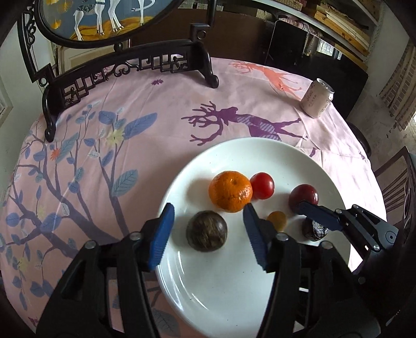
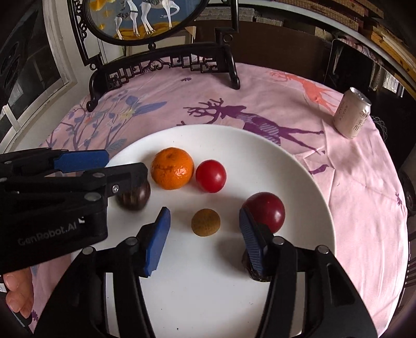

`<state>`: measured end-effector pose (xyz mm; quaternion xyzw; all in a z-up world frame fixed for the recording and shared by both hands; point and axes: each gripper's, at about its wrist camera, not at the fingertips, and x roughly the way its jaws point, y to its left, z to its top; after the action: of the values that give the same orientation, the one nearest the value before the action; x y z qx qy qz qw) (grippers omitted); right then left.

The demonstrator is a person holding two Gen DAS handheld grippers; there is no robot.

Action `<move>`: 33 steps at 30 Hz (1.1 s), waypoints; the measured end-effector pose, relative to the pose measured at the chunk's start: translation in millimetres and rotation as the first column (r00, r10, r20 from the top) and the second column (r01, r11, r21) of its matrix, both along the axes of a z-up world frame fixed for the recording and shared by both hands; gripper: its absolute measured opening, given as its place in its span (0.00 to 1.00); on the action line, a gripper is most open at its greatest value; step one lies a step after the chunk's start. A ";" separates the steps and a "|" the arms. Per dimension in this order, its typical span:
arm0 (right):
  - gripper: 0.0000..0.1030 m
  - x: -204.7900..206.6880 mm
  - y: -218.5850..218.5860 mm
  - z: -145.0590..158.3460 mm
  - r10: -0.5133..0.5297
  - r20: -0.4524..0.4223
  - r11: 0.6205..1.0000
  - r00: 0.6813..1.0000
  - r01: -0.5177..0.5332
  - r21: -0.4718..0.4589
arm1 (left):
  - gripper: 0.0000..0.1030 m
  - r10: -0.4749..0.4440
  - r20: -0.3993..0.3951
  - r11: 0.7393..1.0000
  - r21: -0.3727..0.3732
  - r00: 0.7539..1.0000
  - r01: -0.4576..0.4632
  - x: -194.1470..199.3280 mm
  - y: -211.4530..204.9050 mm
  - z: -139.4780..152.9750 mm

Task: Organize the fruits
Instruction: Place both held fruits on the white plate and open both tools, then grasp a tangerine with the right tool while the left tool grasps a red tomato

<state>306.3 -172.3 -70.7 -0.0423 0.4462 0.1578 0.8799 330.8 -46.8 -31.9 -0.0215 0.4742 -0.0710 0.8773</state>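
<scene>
Round desk [image 1: 345, 145] under a pink cloth [image 1: 161, 109] with purple deer and blue leaves printed on it. On the cloth, near the front, a big white plate [image 1: 286, 148]. On the plate, all the fruit:

- an orange [image 1: 230, 191] close to the middle, touching a red tomato [image 1: 262, 185] on its right
- a dark red plum [image 1: 303, 197] further right, apart from the tomato
- a small tan fruit [image 1: 277, 219] in front of the tomato
- a dark brown ball-shaped fruit [image 1: 206, 231] in front of the orange, just beside it
- a dark wrinkled lump [image 1: 314, 230] at the right front, half hidden, too hard to name

Left tongs [image 1: 208, 208] spread apart over the left part of the plate, pointing down at a slant. Between the two blue pads [image 1: 161, 234], the dark brown fruit, with a gap on each side. Gripping nothing.

Right tongs [image 2: 204, 209] spread apart too, over the right part of the plate. Between these pads, the small tan fruit, touching neither one. Just past the right pad, the plum. Gripping nothing.

Both tongs side by side, near each other, each showing at the edge of the other's view.

At the far back of the desk, a black carved wooden stand [image 1: 130, 65] holding a round picture [image 1: 98, 18] of white deer. Far off to the right, near the edge, a pale drink can [image 1: 317, 98] standing upright. In the low left corner of the right view, some fingers [image 2: 18, 293] of a person.
</scene>
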 end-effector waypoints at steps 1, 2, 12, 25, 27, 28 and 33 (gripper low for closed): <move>0.54 -3.2 -1.3 4.2 0.006 0.003 1.000 1.000 -0.006 -0.008 | 0.57 -0.004 0.012 1.000 -0.003 1.000 0.004 -4.3 2.1 6.5; 0.54 -9.4 -3.2 10.3 0.006 0.014 1.000 1.000 -0.006 -0.020 | 0.57 -0.009 0.028 1.000 -0.008 1.000 0.009 -11.7 4.7 13.5; 0.69 -148.3 -20.9 44.3 -0.053 0.037 0.999 0.998 0.053 0.004 | 0.80 -0.032 0.189 0.999 -0.013 0.982 0.035 -170.4 27.5 40.9; 0.69 -232.1 -8.2 50.1 -0.120 0.090 0.993 0.989 0.118 0.025 | 0.90 0.063 0.236 0.998 0.009 0.970 -0.066 -261.4 67.5 22.4; 0.69 -242.1 -4.2 41.1 -0.108 0.068 0.994 0.992 0.106 0.030 | 0.90 0.078 0.223 0.996 0.014 0.972 -0.083 -265.3 74.3 16.5; 0.70 -245.9 -0.6 34.7 -0.092 0.048 0.995 0.995 0.090 0.036 | 0.90 0.087 0.217 0.995 0.023 0.972 -0.094 -266.6 77.6 13.0; 0.70 -262.1 29.7 3.9 0.052 -0.041 0.995 0.998 -0.048 0.089 | 0.90 0.104 0.182 0.993 0.037 0.978 -0.112 -271.6 92.5 -1.3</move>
<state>44.2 -142.6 -66.8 -0.0112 0.4566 0.2004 0.8667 59.2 45.8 -33.2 -0.0200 0.3928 -0.0138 0.9193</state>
